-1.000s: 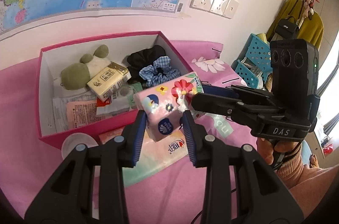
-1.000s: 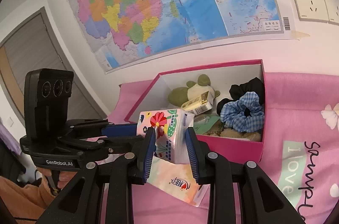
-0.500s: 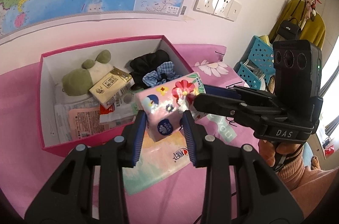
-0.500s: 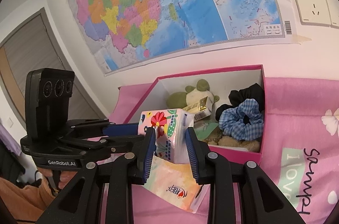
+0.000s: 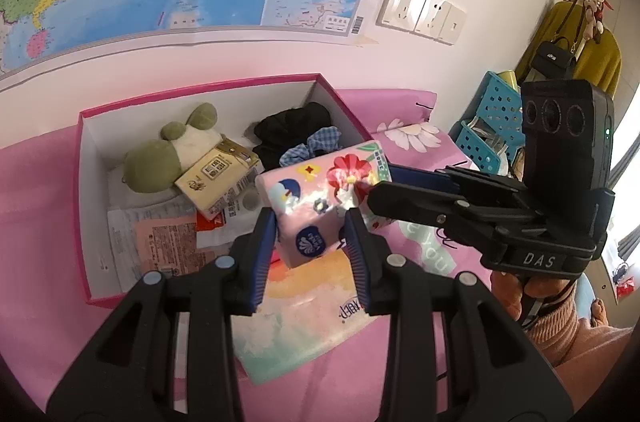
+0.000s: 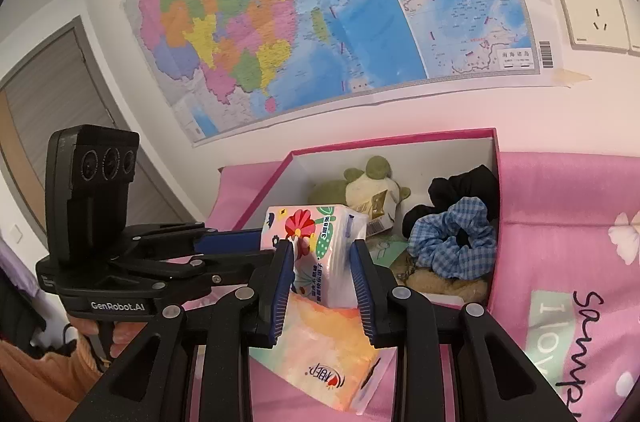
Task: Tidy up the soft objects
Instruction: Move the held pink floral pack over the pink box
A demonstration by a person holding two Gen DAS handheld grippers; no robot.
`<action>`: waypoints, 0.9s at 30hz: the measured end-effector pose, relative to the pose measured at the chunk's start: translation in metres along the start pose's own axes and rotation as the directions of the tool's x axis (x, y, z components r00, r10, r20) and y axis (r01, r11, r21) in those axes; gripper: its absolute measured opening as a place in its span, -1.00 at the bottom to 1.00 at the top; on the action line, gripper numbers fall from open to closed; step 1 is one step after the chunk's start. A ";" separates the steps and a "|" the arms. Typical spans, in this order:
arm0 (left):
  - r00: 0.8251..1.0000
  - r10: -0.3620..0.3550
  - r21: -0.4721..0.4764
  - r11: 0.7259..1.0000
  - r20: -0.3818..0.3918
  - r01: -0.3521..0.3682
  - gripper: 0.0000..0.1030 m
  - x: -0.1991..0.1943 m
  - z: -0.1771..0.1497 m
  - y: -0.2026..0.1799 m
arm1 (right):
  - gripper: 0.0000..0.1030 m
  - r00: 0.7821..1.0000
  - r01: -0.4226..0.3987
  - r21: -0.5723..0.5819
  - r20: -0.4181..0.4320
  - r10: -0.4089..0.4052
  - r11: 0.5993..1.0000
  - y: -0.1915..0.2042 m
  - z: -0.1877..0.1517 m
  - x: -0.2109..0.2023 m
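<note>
- Left wrist view: the left tongs (image 5: 310,246) are pointed downward, and their blue pads are clamped on the near end of the flowered tissue pack (image 5: 320,198). The pack is held in the air over the front edge of the pink box (image 5: 86,222), above a pastel packet (image 5: 304,306) lying on the pink cloth (image 5: 36,302). The right tongs (image 5: 374,188) are seen reaching in from the right, gripped by a hand (image 5: 516,296) in an orange sleeve.
- Right wrist view: the right tongs (image 6: 322,274) are tilted down and closed on the other end of the same tissue pack (image 6: 316,246). A checked scrunchie (image 6: 460,238) and a plush toy (image 6: 360,188) lie inside the box (image 6: 496,222).
</note>
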State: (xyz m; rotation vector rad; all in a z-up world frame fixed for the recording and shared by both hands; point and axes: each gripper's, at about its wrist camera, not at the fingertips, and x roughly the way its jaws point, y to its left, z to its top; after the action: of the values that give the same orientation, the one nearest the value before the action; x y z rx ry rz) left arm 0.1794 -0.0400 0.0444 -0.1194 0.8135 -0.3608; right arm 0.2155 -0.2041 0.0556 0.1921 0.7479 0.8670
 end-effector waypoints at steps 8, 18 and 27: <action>1.000 0.008 -0.004 1.000 -0.004 -0.008 -0.29 0.005 0.006 0.003 | -0.41 1.000 0.003 0.013 0.000 -0.003 1.000 -0.005 0.004 0.005; 1.000 0.016 -0.009 1.000 -0.013 -0.016 -0.29 0.014 0.014 0.006 | -0.41 1.000 0.014 0.032 -0.003 -0.014 0.999 -0.014 0.008 0.012; 1.000 0.024 -0.010 1.000 -0.016 -0.025 -0.29 0.019 0.021 0.006 | -0.41 1.000 0.024 0.040 -0.001 -0.024 0.999 -0.018 0.011 0.014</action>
State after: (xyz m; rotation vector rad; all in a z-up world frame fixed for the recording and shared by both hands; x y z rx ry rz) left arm 0.2089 -0.0420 0.0443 -0.1161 0.8321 -0.3349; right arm 0.2395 -0.2032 0.0483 0.2181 0.7668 0.8295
